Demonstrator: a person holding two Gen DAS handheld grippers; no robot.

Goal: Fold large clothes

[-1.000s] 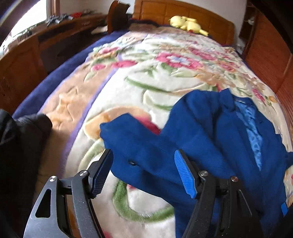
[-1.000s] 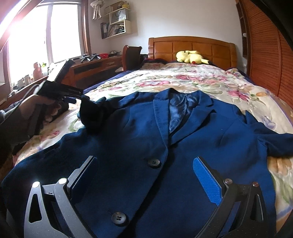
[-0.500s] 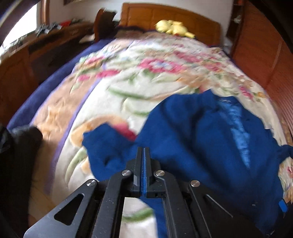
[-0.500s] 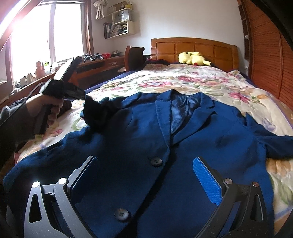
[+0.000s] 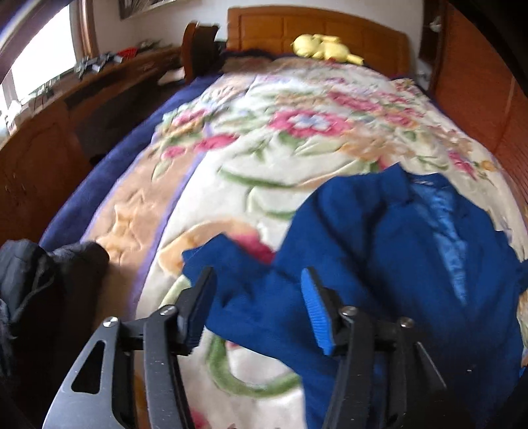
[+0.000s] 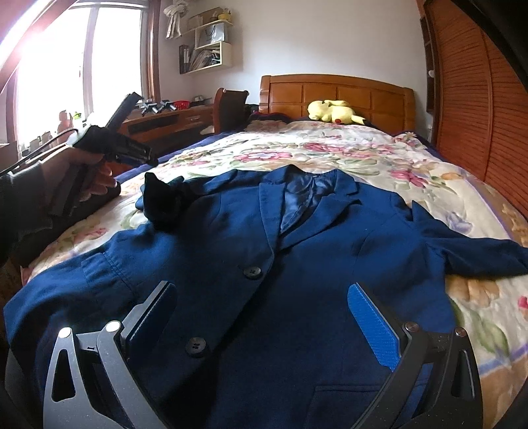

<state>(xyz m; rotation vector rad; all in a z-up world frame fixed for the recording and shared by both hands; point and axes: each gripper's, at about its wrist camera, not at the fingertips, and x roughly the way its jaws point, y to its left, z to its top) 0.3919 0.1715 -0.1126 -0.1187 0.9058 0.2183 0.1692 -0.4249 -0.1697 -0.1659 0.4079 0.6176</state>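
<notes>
Blue jacket (image 6: 297, 264) lies face-up on the bed (image 6: 363, 155), collar away from both sets of jaws.
Its sleeve (image 5: 250, 297) stretches crosswise just beyond the left gripper (image 5: 257, 303), whose jaws have just reopened, nothing clamped; the right gripper (image 6: 264, 320) hovers released over the buttoned front.

My left camera looks steeply down from near the bed's (image 5: 138, 211) left edge toward the headboard (image 5: 316, 29). My right camera sits low and close at the foot edge, facing the headboard. Both share the blue jacket (image 6: 264, 264) and floral blanket (image 6: 330, 148).
</notes>
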